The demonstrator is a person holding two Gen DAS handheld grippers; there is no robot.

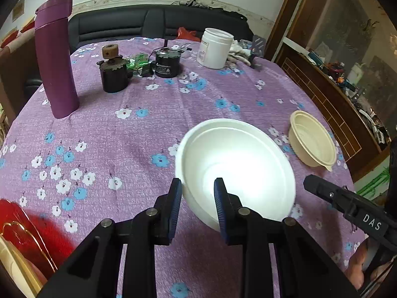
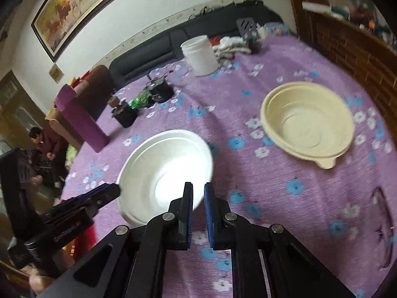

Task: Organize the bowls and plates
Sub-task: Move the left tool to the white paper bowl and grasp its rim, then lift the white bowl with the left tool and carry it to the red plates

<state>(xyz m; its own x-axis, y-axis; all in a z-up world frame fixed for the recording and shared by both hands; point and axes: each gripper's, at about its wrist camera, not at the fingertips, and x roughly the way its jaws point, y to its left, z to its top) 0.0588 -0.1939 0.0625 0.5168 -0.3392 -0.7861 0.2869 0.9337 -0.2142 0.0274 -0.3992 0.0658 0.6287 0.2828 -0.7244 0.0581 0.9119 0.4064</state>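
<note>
A white foam bowl (image 1: 238, 164) sits mid-table on the purple flowered cloth (image 1: 124, 136) and looks tilted, with its near underside showing. My left gripper (image 1: 197, 186) straddles its near-left rim, one finger outside and one inside, pads against the wall. In the right wrist view this gripper (image 2: 111, 191) meets the white bowl (image 2: 166, 168) at its left edge. My right gripper (image 2: 198, 188) is shut with nothing in it, just off the bowl's near right rim; its tip (image 1: 309, 181) shows at the right. A cream bowl (image 2: 307, 121) with a small tab stands upright further right (image 1: 311, 141).
A tall purple flask (image 1: 55, 57) stands at the left, with two dark motor-like cylinders (image 1: 114, 74) and a white jar (image 1: 214, 48) at the back. A red plate (image 1: 24, 236) lies near left. A wooden cabinet (image 1: 335, 104) borders the right edge. A person (image 2: 47, 144) stands beyond the table.
</note>
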